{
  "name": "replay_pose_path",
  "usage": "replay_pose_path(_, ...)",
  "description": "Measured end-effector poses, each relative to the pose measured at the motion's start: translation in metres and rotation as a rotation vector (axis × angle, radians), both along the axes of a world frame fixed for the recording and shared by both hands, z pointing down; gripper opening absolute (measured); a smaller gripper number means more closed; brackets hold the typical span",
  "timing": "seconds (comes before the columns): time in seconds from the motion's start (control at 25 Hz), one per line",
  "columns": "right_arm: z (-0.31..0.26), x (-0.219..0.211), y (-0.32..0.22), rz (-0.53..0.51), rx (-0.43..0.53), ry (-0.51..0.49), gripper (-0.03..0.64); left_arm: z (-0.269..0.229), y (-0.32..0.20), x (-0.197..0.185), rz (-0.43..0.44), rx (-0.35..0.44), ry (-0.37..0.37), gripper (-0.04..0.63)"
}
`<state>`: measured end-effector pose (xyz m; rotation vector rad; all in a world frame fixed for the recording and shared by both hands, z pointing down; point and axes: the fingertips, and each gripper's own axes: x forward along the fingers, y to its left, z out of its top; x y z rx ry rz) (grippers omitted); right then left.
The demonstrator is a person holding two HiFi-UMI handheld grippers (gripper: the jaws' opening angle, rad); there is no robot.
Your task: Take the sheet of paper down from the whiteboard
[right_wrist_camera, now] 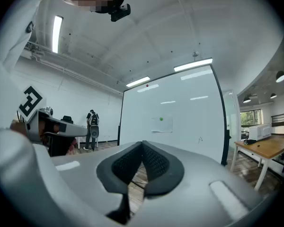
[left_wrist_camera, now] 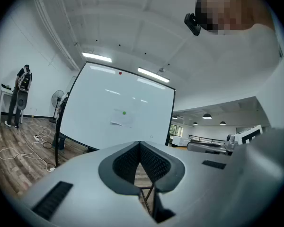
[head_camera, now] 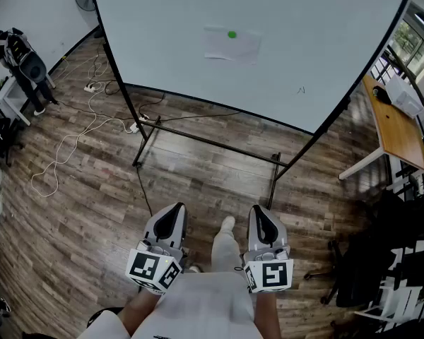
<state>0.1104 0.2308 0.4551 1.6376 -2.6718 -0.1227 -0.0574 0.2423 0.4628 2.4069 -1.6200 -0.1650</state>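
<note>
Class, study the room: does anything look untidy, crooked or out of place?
White cables sprawl in loose loops across the floor left of the whiteboard, a likely trip hazard. Nothing else stands out.

whiteboard (head_camera: 304, 41): white, black frame | paper (head_camera: 233, 48): white | magnet (head_camera: 232, 34): green | floor (head_camera: 92, 189): brown planks

R gripper (right_wrist_camera: 142, 146) – jaws shut tight, empty. Well ahead of the fingertips (right_wrist_camera: 154, 162) stands the whiteboard (right_wrist_camera: 189, 103) – sheet of paper (right_wrist_camera: 163, 126) on it, green dot (right_wrist_camera: 161, 119) at the sheet's top.
</note>
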Motion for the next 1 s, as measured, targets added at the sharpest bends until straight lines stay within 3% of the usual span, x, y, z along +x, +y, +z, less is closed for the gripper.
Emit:
replay_pose_path(0.2, -0.014, -0.006, 0.057, -0.004, 0.014, -0.001, 0.012, -0.014, 0.06, -0.007, -0.014, 0.033, -0.025, 0.006)
replay_pose_path(0.48, -0.018, -0.021, 0.094, -0.051, 0.015, -0.016, 0.012, -0.021, 0.104, -0.017, -0.045, 0.043, -0.034, 0.006)
replay_pose_path(1.0, -0.013, 0.01, 0.08, -0.023, 0.001, -0.047, 0.011, -0.017, 0.087, 0.016, 0.004, 0.007, -0.018, 0.006)
